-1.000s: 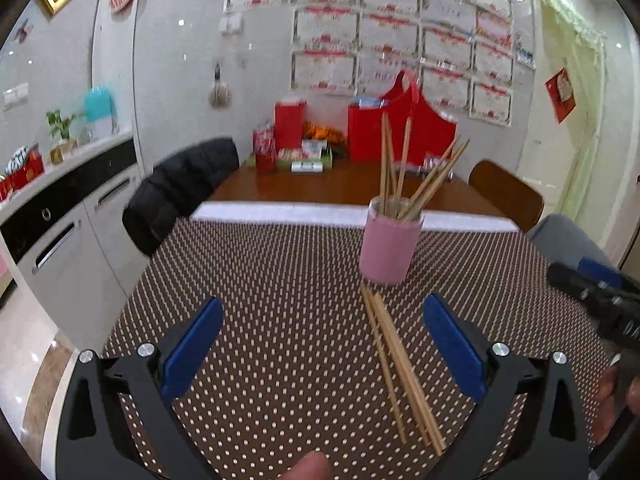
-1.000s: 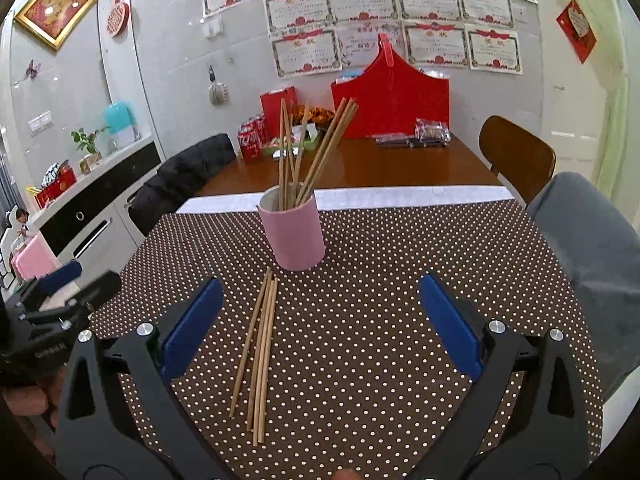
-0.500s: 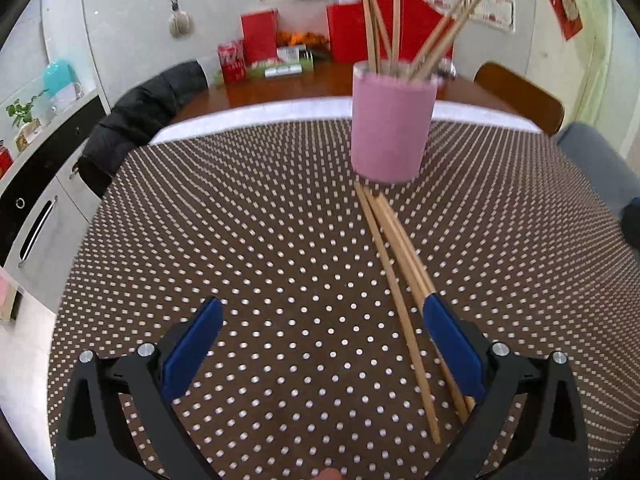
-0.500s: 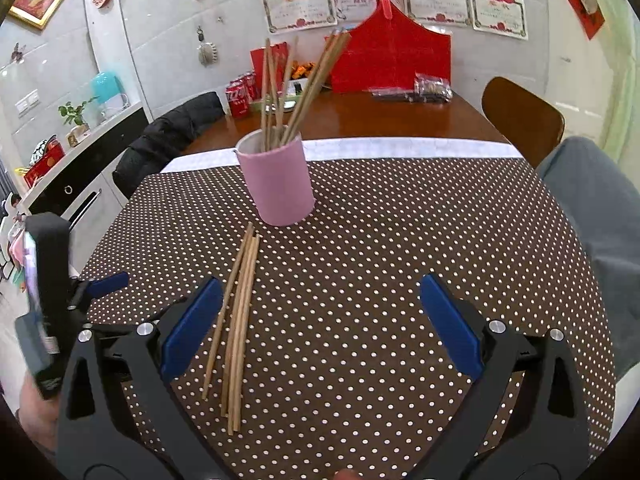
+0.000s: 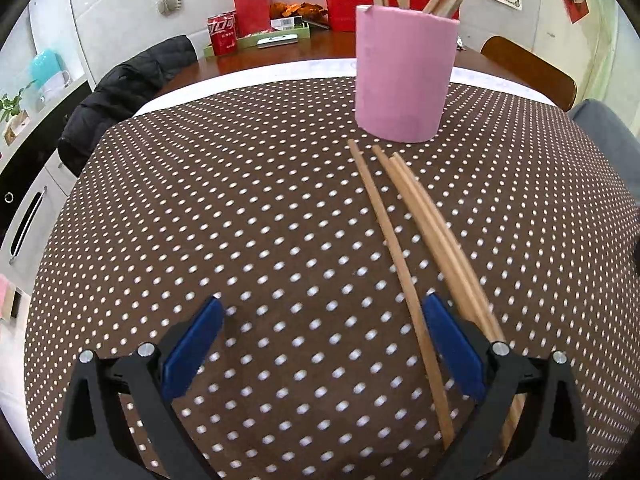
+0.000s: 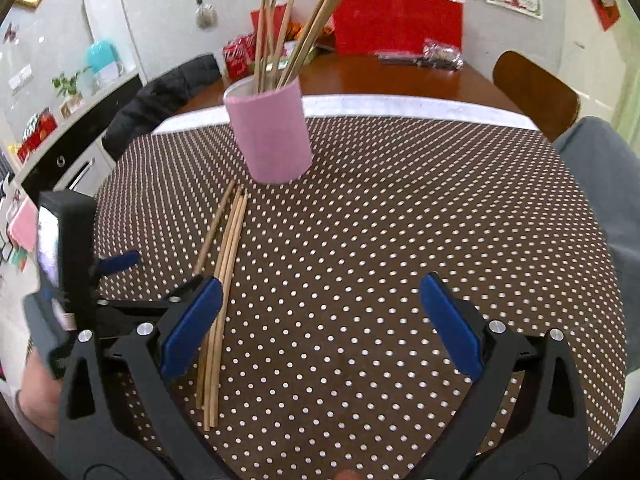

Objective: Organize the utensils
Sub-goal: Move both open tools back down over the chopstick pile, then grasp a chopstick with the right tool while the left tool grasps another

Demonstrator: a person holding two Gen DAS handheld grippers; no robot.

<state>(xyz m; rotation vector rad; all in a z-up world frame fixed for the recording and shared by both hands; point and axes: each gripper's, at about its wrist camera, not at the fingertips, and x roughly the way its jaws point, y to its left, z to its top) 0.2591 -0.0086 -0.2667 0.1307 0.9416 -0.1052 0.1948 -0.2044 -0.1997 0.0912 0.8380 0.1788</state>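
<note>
A pink cup (image 5: pixel 404 76) holding several wooden chopsticks stands on the brown dotted tablecloth (image 5: pixel 240 220); it also shows in the right wrist view (image 6: pixel 270 136). Several loose chopsticks (image 5: pixel 404 248) lie on the cloth in front of the cup, also seen in the right wrist view (image 6: pixel 224 280). My left gripper (image 5: pixel 320 344) is open and low over the cloth, its right finger beside the near ends of the chopsticks. My right gripper (image 6: pixel 318 320) is open and empty, to the right of the loose chopsticks. The left gripper (image 6: pixel 116 276) shows in the right wrist view.
A black jacket (image 5: pixel 120 88) hangs on a chair at the far left. A wooden chair (image 6: pixel 536 92) stands at the far right. Red bags (image 6: pixel 396 20), cans and a tray sit on the bare wood behind the cloth. A grey-clad leg (image 6: pixel 600 184) is at the right edge.
My left gripper has dropped lower and moved forward to the loose chopsticks. My right gripper has moved forward and tilted down a little. Both stay open.
</note>
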